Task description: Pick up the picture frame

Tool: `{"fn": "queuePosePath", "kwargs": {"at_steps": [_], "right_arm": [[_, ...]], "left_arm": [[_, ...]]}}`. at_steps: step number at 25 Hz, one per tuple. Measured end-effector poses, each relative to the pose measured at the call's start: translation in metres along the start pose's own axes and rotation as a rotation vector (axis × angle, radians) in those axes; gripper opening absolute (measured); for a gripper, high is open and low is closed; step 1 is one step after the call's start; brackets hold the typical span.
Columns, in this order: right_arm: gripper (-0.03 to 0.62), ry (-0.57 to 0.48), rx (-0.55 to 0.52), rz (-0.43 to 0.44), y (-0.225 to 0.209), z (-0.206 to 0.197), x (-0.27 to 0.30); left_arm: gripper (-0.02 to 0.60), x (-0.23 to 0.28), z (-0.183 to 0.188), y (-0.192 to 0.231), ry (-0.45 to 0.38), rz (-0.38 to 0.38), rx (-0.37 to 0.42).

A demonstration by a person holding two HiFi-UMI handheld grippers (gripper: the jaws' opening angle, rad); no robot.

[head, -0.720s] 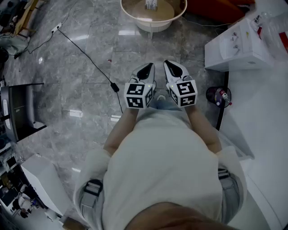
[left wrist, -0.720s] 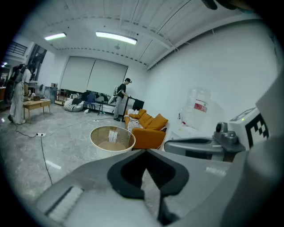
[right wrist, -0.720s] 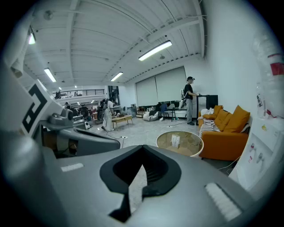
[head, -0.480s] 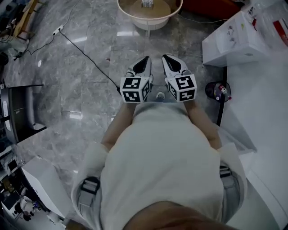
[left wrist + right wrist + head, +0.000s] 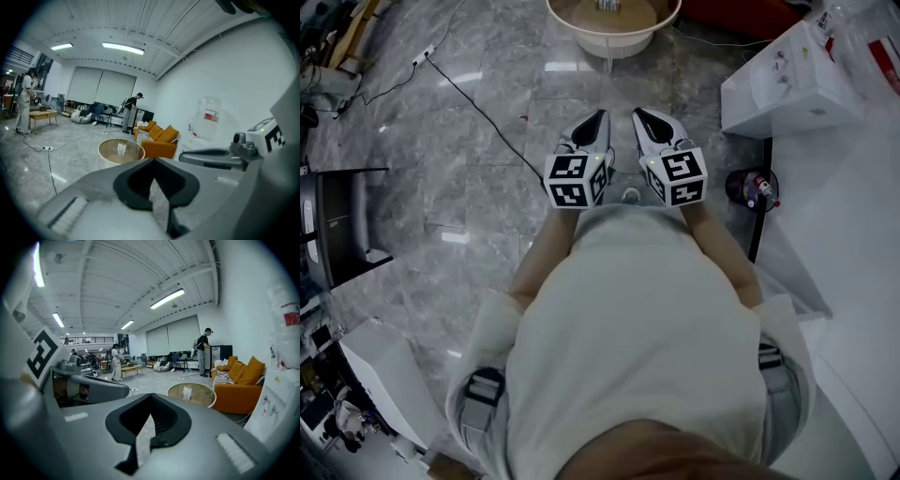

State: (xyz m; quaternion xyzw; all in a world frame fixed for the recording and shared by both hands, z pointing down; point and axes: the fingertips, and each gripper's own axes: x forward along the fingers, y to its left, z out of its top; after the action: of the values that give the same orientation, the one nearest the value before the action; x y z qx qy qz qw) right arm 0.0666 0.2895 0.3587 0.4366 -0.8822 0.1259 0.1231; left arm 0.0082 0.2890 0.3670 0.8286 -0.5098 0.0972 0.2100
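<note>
both grippers are held side by side out in front of the person's chest, above a grey marble floor (image 5: 459, 206). the left gripper (image 5: 596, 116) has its jaws pressed together with nothing between them; in the left gripper view the two dark pads meet at the tip. the right gripper (image 5: 639, 113) sits just beside it, a narrow gap apart, and its jaws are pressed together too, holding nothing. both point away from the person and slightly downward, toward the far part of the room.

the picture frame (image 5: 607, 6) is a small pale upright thing near the middle of a round desk (image 5: 614, 47) at the far edge of the head view, well apart from both grippers. it is too small to show any detail. an orange sofa (image 5: 240, 385) stands right of the desk. a black cable (image 5: 478, 111) runs over the floor from the far left toward the grippers. on the right stands a white water dispenser (image 5: 787, 80), with a small dark bin (image 5: 754, 194) on its near side. people (image 5: 23, 105) stand far back in the room.
</note>
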Motion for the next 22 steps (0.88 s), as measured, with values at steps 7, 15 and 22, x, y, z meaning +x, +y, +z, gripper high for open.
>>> {"fn": "queuePosePath", "kwargs": {"at_steps": [7,15,22], "right_arm": [[0.000,0.004,0.010,0.023,-0.005,-0.006,-0.001],[0.000,0.026,0.013,0.030,-0.005,-0.012,0.000],[0.000,0.031,0.013,0.052,-0.007,-0.007,0.015]], "left_arm": [[0.002,0.003,-0.001,-0.004,-0.011,0.019,-0.015],[0.002,0.004,-0.008,-0.012,0.005,0.016,-0.019],[0.002,0.018,-0.007,0.003,0.018,0.013,-0.037]]}}
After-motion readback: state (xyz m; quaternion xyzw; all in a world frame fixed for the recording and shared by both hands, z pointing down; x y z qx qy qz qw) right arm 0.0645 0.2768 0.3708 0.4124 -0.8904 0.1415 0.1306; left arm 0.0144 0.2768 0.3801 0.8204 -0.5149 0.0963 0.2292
